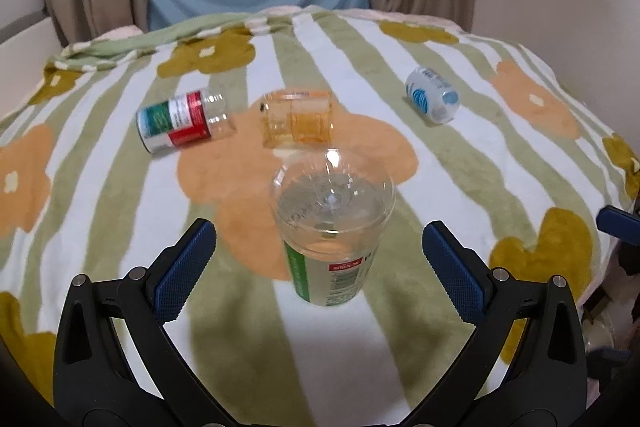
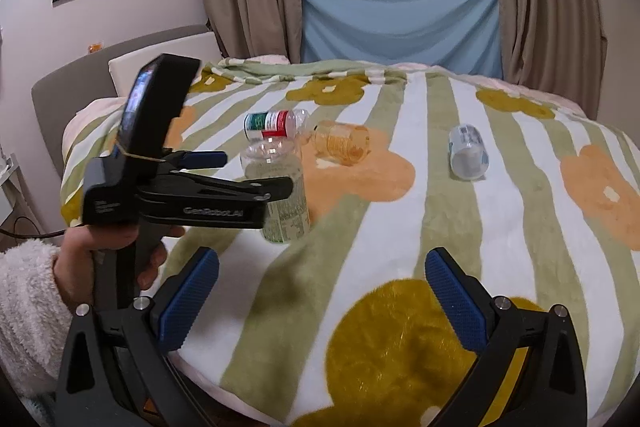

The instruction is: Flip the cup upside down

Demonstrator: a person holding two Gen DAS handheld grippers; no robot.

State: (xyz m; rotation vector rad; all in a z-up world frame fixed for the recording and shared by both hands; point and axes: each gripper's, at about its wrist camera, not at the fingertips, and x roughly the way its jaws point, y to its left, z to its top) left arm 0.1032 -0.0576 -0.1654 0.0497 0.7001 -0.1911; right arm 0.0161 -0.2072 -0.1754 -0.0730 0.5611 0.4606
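A clear plastic cup with a green label (image 1: 332,227) stands upside down on the flowered blanket, its base up. It also shows in the right wrist view (image 2: 280,195). My left gripper (image 1: 320,259) is open, its blue pads on either side of the cup and apart from it. From the right wrist view the left gripper (image 2: 248,171) sits beside the cup, held by a hand. My right gripper (image 2: 322,291) is open and empty over the blanket's near edge.
Three other cups lie on their sides on the blanket (image 1: 460,187): a red-and-green labelled one (image 1: 184,119), an orange clear one (image 1: 298,119) and a blue-and-white one (image 1: 432,95). Curtains and a window stand behind the bed.
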